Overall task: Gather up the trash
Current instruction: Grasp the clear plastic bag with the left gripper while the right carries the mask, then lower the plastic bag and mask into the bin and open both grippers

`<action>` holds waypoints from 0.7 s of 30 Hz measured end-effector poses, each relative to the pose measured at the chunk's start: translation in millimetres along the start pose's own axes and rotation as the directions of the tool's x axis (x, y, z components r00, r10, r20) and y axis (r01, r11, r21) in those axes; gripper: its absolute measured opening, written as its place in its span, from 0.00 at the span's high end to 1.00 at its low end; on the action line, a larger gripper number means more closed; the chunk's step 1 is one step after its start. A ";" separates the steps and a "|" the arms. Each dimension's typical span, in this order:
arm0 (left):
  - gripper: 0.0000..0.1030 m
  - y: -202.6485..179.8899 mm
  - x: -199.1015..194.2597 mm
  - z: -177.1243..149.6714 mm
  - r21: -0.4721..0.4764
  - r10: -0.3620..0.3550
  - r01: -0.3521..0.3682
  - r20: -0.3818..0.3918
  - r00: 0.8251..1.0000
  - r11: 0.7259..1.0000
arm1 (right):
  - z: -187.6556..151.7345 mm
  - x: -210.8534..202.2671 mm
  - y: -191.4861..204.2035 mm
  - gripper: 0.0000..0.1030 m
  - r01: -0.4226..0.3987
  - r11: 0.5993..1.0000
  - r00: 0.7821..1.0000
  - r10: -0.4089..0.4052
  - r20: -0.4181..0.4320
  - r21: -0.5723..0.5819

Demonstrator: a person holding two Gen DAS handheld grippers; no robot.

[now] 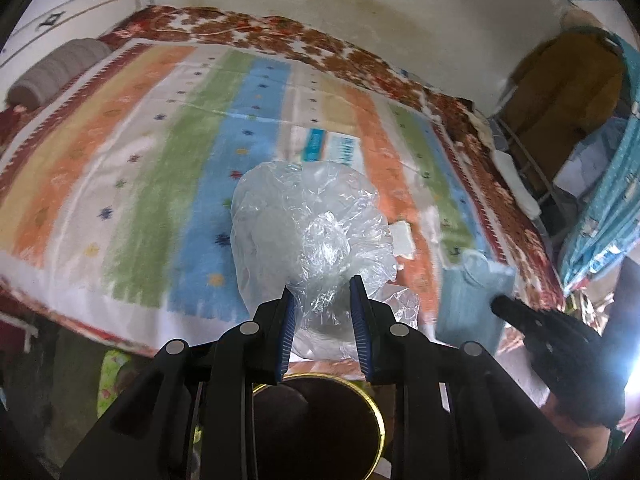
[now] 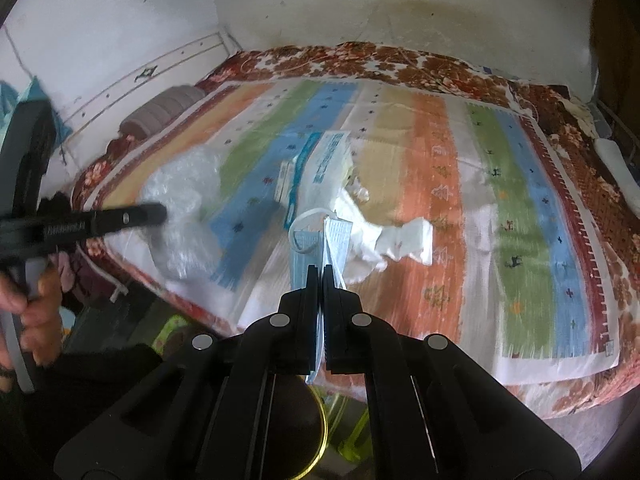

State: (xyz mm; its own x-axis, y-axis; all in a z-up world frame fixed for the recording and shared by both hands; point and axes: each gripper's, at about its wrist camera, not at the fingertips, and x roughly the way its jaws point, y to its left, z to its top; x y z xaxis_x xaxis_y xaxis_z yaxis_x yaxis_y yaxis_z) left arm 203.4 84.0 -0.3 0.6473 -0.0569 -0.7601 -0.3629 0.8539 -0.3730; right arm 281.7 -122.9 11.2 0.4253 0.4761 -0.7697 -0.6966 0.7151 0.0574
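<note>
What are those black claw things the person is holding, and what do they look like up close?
Two hand-held grippers. The left gripper is matte black plastic with angular linkage arms, round silver pins at the joints and ribbed blue pads on its fingers. The right gripper has the same black frame and silver pins. No cables or sleeves show.

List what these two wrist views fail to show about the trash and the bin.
- Bin: left wrist view, its opening lies behind the left tongs; contents unseen.
- Clear plastic bag: what is inside is unreadable through the crumpled film.
- Packet on the bedspread: right wrist view, print blurred.
- Face mask: lower end hidden in the right tongs.
</note>
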 end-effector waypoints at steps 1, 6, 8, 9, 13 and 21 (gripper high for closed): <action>0.76 1.4 -2.4 -1.8 -0.002 0.004 -0.004 0.001 1.000 1.000 | -4.4 -1.8 2.0 0.99 0.004 1.000 1.000 -0.004 -0.008 -0.005; 0.76 3.7 -13.3 -15.2 -0.022 -0.037 0.037 -0.019 0.999 0.999 | -21.6 -14.6 11.3 0.99 -0.002 1.000 1.000 0.001 -0.020 -0.014; 0.76 0.2 -18.2 -22.9 -0.010 -0.028 0.027 -0.018 0.999 1.000 | -27.4 -20.0 13.9 0.99 -0.009 1.000 1.000 0.009 -0.020 -0.002; 0.76 -4.1 -21.3 -27.4 0.015 -0.003 0.003 -0.012 1.000 1.000 | -31.3 -22.0 15.5 0.99 -0.014 1.000 1.000 0.014 -0.024 0.005; 0.76 -13.7 -26.6 -41.9 0.069 0.027 -0.026 -0.012 1.000 0.997 | -46.1 -21.7 24.7 0.99 -0.018 1.000 0.998 0.018 -0.056 -0.003; 0.75 -21.5 -30.8 -75.9 0.107 0.049 -0.043 -0.056 0.997 0.993 | -75.2 -20.4 48.3 0.99 -0.012 0.999 0.994 0.009 -0.107 -0.033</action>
State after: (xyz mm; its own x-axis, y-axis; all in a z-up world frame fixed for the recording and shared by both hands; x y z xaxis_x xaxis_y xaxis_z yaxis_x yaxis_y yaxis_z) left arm 140.4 28.2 -9.3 0.5901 -0.0440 -0.8061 -0.3164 0.9060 -0.2811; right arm 195.9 -136.6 -18.1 0.3549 0.4247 -0.8329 -0.7206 0.6919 0.0457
